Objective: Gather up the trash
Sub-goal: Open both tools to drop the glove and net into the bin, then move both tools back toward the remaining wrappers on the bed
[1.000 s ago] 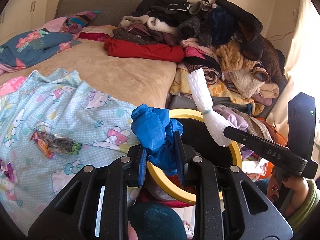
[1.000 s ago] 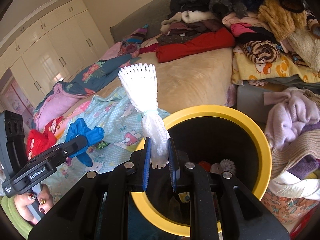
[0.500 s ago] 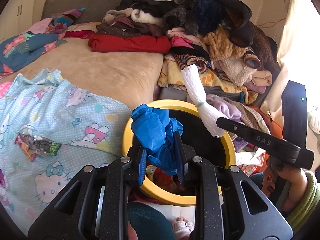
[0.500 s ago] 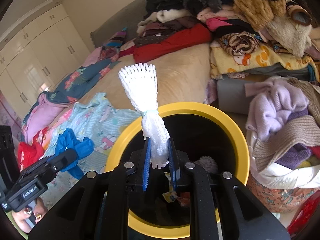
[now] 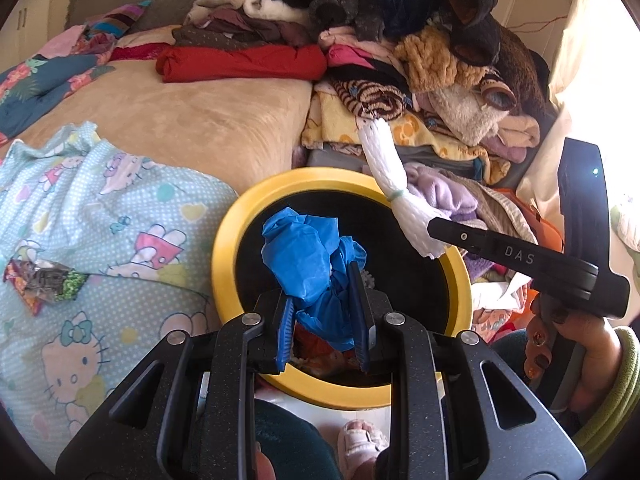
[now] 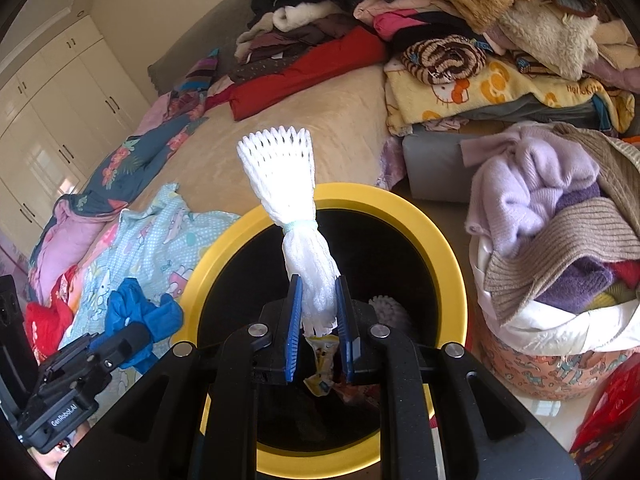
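Only the left view shows a crinkled foil wrapper (image 5: 42, 282) at left on the bed (image 5: 208, 120). Left gripper (image 5: 322, 300) jaws pinch a crumpled blue glove (image 5: 304, 256), right gripper (image 6: 318, 304) jaws clamp white foam netting (image 6: 292, 216), both over the round yellow-rimmed bin (image 6: 448, 264) at lower centre.

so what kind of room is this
Most likely a bedroom at home: a wide bed under a tan plush blanket, a heap of folded clothes and blankets at its far end, and white built-in wardrobe doors along the wall.
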`<state>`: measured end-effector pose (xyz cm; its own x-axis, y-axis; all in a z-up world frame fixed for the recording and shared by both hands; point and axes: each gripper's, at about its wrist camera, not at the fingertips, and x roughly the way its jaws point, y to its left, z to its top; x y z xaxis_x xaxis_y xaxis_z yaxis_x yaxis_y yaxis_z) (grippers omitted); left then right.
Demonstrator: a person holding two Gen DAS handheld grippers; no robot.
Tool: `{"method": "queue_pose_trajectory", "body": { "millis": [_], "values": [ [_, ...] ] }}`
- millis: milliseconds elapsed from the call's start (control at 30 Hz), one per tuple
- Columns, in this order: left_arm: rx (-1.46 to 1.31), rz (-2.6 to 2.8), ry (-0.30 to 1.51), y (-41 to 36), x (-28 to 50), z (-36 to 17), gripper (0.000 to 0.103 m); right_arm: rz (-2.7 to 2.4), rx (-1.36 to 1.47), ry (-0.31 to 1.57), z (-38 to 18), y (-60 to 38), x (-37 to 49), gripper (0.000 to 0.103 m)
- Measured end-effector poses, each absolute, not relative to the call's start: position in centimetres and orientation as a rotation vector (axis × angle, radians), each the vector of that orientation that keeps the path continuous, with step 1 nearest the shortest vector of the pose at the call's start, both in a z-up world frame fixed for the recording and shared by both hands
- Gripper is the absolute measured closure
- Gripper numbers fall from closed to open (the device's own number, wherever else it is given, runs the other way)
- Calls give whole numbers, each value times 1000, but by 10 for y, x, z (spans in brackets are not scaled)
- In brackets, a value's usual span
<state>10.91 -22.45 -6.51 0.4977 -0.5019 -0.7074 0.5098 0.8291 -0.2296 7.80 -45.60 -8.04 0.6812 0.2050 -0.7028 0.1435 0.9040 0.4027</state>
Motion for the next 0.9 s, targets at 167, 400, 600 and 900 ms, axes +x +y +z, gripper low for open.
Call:
{"method": "queue_pose_trajectory", "body": {
  "millis": [167, 400, 600, 900],
  "values": [
    [34, -624, 893, -239, 117, -80, 85, 22, 470, 834, -84, -461, 78, 84],
    [-9, -622, 896, -237, 122, -83, 51, 10, 492, 811, -81, -465, 75, 57],
    [-50, -502, 813, -205, 123, -69, 13, 35, 453, 766, -68, -453, 74, 45],
    [-69, -402, 704, -165, 119, -41, 11, 161, 285, 651, -32, -400, 69, 35]
  ]
}}
